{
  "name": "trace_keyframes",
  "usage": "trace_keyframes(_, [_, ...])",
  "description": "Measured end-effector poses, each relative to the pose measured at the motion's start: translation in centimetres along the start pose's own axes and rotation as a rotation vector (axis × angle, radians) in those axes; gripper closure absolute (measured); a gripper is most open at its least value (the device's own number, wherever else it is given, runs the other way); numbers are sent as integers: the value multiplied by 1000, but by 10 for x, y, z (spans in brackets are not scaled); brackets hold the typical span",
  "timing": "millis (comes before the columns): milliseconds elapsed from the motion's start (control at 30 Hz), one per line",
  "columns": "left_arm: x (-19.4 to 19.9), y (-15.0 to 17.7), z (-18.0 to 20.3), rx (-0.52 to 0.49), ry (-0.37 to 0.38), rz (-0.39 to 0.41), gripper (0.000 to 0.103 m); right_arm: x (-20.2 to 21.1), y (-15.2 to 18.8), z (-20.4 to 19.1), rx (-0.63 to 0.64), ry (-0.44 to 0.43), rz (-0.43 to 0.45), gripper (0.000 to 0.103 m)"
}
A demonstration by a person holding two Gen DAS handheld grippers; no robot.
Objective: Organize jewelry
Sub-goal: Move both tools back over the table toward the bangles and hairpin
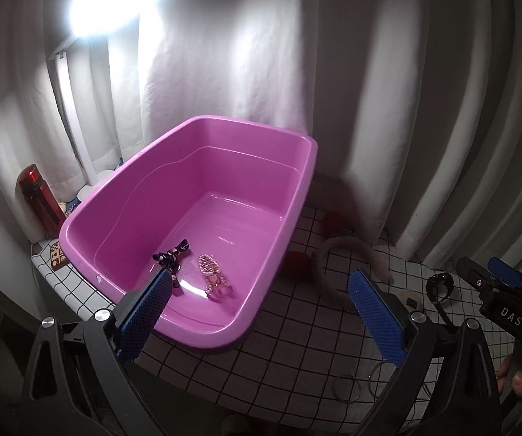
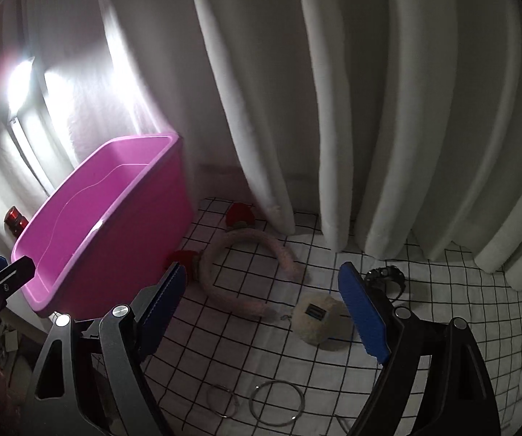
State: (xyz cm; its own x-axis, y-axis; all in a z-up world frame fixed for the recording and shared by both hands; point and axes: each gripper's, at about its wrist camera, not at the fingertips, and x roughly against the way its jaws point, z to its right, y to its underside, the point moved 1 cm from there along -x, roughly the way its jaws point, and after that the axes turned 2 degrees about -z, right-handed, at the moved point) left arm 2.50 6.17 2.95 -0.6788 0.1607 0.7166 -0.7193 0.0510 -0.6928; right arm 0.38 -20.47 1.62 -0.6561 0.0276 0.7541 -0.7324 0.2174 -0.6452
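Note:
A pink plastic bin (image 1: 299,181) (image 2: 90,254) stands on the checked cloth. Inside lie a dark ribbon bow (image 1: 172,253) and a pink pearl hair clip (image 1: 213,276). My left gripper (image 1: 261,316) is open and empty over the bin's near right corner. My right gripper (image 2: 261,312) is open and empty above the cloth. Under it lie a pink fuzzy headband (image 2: 257,254) with red ears, a cream fluffy pom-pom (image 2: 319,318), a black watch (image 2: 388,278) and thin metal bangles (image 2: 277,403).
White curtains (image 2: 333,109) hang close behind the table. A red bottle (image 1: 39,196) stands left of the bin. A bright lamp (image 1: 115,3) glares at the upper left. The right gripper shows in the left wrist view (image 1: 500,290).

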Motion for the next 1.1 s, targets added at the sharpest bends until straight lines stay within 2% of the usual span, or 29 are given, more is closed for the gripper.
trace_keyframes(200, [-1, 25, 43, -39, 61, -34, 7, 7, 41, 70, -68, 74, -28, 20])
trace_keyframes(367, [-14, 53, 70, -84, 69, -86, 6, 2, 82, 96, -102, 63, -73, 20])
trace_keyframes(567, [-43, 96, 88, -136, 77, -156, 6, -7, 127, 105, -101, 40, -131, 20])
trace_keyframes(767, [-76, 135, 90, -157, 74, -229, 6, -23, 168, 109, -93, 25, -188, 20])
trace_keyframes(933, [-98, 160, 92, -196, 57, -273, 6, -35, 198, 113, -105, 38, -228, 20])
trace_keyframes(1100, [-112, 178, 97, -222, 78, -312, 6, -44, 216, 116, -109, 57, -251, 20])
